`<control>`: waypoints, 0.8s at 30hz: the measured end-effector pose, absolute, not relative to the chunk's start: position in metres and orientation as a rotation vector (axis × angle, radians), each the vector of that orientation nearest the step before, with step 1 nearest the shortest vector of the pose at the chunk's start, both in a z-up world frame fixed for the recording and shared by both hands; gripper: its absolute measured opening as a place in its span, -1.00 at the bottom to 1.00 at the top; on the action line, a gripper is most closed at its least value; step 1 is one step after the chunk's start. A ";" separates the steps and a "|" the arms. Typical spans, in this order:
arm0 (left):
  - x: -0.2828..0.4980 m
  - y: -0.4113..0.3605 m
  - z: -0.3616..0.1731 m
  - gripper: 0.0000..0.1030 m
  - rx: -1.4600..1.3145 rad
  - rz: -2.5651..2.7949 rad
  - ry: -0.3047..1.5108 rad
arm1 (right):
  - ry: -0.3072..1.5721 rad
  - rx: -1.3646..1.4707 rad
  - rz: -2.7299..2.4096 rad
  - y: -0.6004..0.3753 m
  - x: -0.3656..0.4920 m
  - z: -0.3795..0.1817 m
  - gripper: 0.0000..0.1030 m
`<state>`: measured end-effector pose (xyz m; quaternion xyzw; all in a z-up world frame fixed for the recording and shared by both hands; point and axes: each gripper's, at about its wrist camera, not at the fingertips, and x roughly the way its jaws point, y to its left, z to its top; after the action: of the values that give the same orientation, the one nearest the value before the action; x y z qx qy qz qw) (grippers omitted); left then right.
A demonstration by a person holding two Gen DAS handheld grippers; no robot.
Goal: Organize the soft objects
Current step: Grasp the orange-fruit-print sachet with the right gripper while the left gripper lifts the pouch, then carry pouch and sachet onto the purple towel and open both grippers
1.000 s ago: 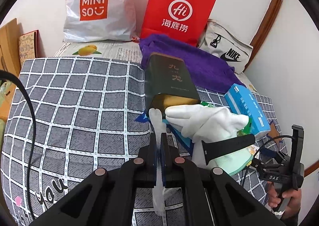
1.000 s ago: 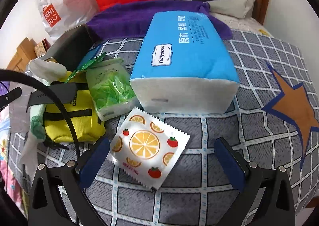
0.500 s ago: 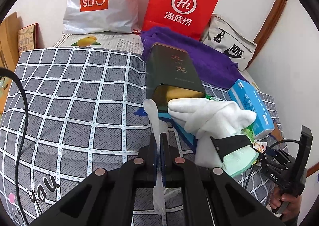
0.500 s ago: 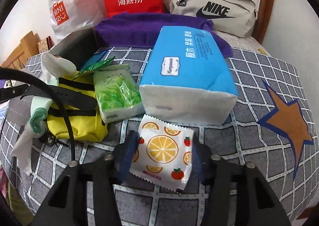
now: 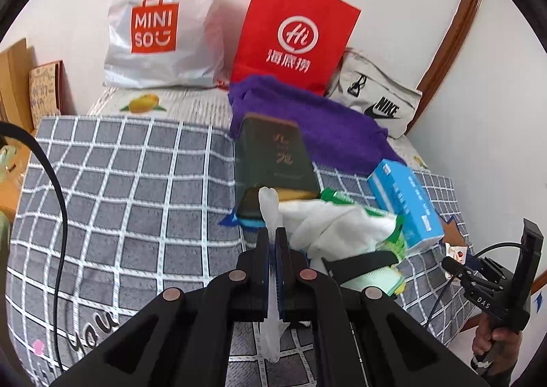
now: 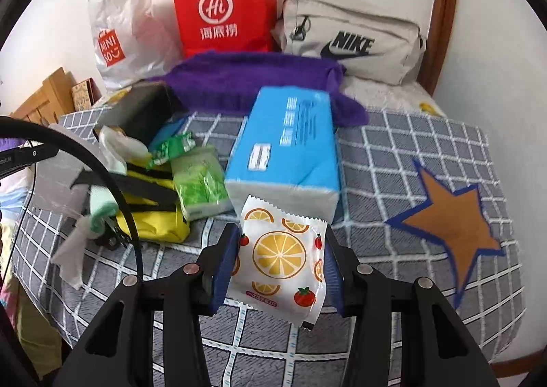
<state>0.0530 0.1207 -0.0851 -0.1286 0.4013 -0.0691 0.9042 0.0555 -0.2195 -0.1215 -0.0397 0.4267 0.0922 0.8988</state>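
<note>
between blue pads (image 6: 228, 262), glossy crinkled sachet (image 6: 280, 259)

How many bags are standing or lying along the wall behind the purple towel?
3: a white Miniso plastic bag at left, a red paper bag in the middle, and a beige Nike pouch at right. Others may be hidden behind them.
</note>
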 end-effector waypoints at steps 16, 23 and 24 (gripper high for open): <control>0.084 0.120 -0.032 -0.93 -0.231 -0.166 0.758 | 0.798 -0.058 0.245 -0.220 0.082 -0.068 -0.09; 0.117 0.114 -0.015 -0.93 -0.201 -0.179 0.741 | 0.779 -0.070 0.250 -0.217 0.119 -0.050 -0.09; 0.124 0.113 -0.013 -0.93 -0.202 -0.184 0.740 | 0.778 -0.064 0.253 -0.217 0.126 -0.048 -0.09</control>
<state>0.1243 0.1130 -0.0127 -0.0984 0.3603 -0.0898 0.9233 0.1260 -0.2170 -0.0475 -0.0313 0.3780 0.1231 0.9171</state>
